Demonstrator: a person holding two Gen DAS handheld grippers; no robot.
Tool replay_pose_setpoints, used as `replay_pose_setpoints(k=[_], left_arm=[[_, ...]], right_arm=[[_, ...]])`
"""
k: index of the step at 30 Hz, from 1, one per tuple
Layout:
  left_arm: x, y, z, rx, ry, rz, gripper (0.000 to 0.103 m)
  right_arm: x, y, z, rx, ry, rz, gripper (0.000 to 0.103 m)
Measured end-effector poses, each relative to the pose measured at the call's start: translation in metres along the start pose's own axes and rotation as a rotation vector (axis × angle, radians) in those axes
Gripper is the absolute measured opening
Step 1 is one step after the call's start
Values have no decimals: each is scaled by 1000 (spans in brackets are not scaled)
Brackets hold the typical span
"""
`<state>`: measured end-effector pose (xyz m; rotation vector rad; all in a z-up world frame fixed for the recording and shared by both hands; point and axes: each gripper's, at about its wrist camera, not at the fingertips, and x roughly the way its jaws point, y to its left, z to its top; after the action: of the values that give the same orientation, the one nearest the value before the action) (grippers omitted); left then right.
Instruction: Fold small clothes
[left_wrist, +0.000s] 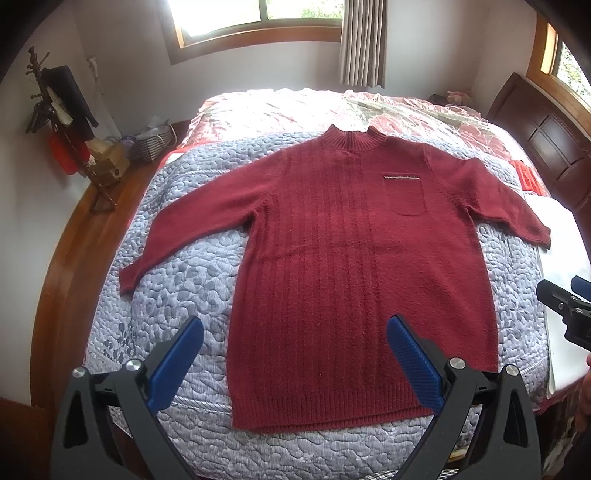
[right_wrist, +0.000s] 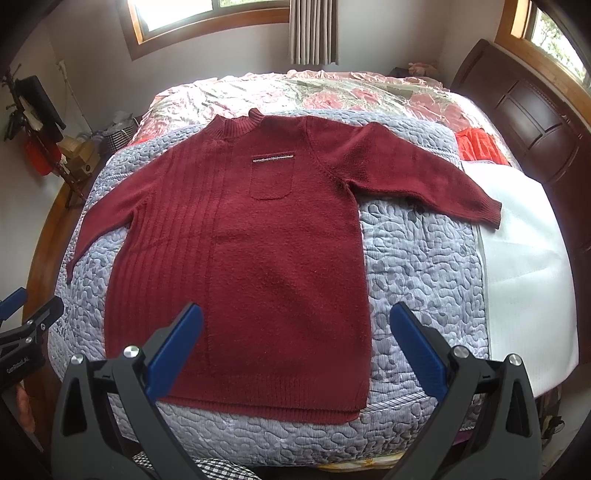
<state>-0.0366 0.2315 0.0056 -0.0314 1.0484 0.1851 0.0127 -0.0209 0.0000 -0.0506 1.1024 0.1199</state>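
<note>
Bed (left_wrist: 369, 107) carries grey quilt (left_wrist: 177, 266) | dark red sweater (left_wrist: 343, 251) lies flat on quilt, front up, sleeves spread, hem nearest me | chest pocket (left_wrist: 402, 195) faces up | my left hand-held gripper (left_wrist: 295, 332) hangs spread wide above hem, empty | my right hand-held gripper (right_wrist: 295, 317) likewise released, nothing held

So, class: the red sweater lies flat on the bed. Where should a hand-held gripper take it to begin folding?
Take a sleeve cuff of the red sweater, coming in from the outer side: both sleeves lie spread out, so the cuff is a thin free edge that probably pinches easily.
</note>
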Motion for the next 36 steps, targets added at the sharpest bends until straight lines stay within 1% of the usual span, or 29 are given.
replay_pose_setpoints(k=[29,31,33,36], left_arm=[[-5,-3,-3,-6,-7,23,99],[-2,-3,-3,-9,-4,31,99],[4,-6,1,-20,-1,36,99],[15,-15,12,-36,-7,23,99]], right_arm=[[-2,-2,1,-7,-9,3,100],[1,-5,0,6,-23,5,100],[8,-13,2,17,-30,25,100],[24,-34,10,32,-30,44,100]])
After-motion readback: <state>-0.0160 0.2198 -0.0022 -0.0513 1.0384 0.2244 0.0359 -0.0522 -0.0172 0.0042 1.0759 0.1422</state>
